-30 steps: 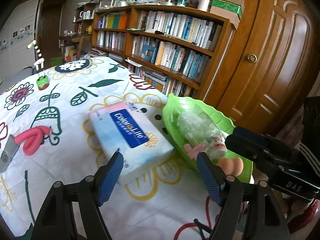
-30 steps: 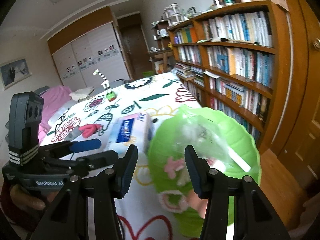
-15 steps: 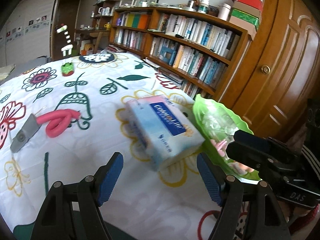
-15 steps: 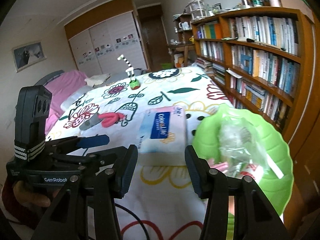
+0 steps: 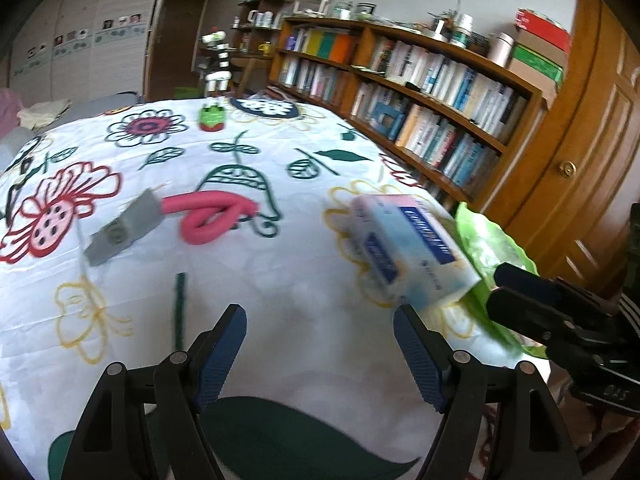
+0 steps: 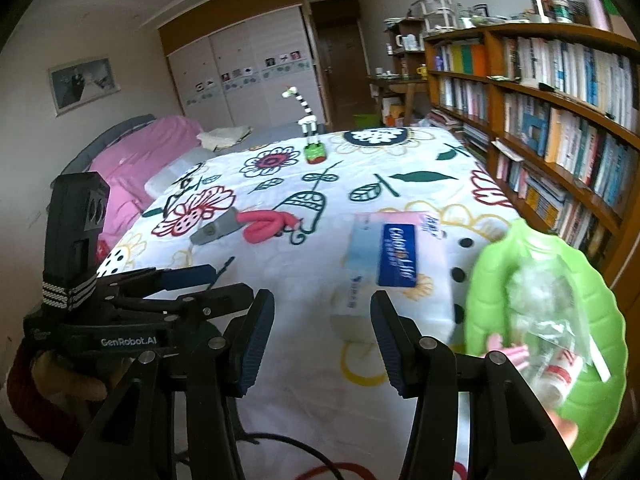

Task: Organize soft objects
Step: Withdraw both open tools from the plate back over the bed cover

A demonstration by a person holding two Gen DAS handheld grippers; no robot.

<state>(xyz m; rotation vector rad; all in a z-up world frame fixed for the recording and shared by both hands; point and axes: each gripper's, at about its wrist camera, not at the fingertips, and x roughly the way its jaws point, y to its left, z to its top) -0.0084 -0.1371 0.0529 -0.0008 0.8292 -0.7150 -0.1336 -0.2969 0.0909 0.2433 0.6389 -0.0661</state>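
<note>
A pink bendy foam tube (image 5: 212,214) with a grey block (image 5: 124,232) at its end lies on the flowered bedspread, also in the right wrist view (image 6: 268,226). A soft tissue pack (image 5: 408,250) (image 6: 392,264) lies beside a green leaf-shaped bowl (image 5: 492,240) (image 6: 600,360) holding a clear plastic bag and small pink items. My left gripper (image 5: 320,356) is open and empty, short of the tube. My right gripper (image 6: 322,338) is open and empty, near the tissue pack.
A toy giraffe on a green base (image 6: 310,136) stands at the bed's far end. Bookshelves (image 5: 420,92) run along the right side, with a wooden door (image 5: 580,140) beyond. A pink duvet (image 6: 136,160) lies at the far left.
Both grippers have swung left, away from the green bowl. The bowl and tissue pack slid to the right of both views and the pink tube came nearer the middle.
</note>
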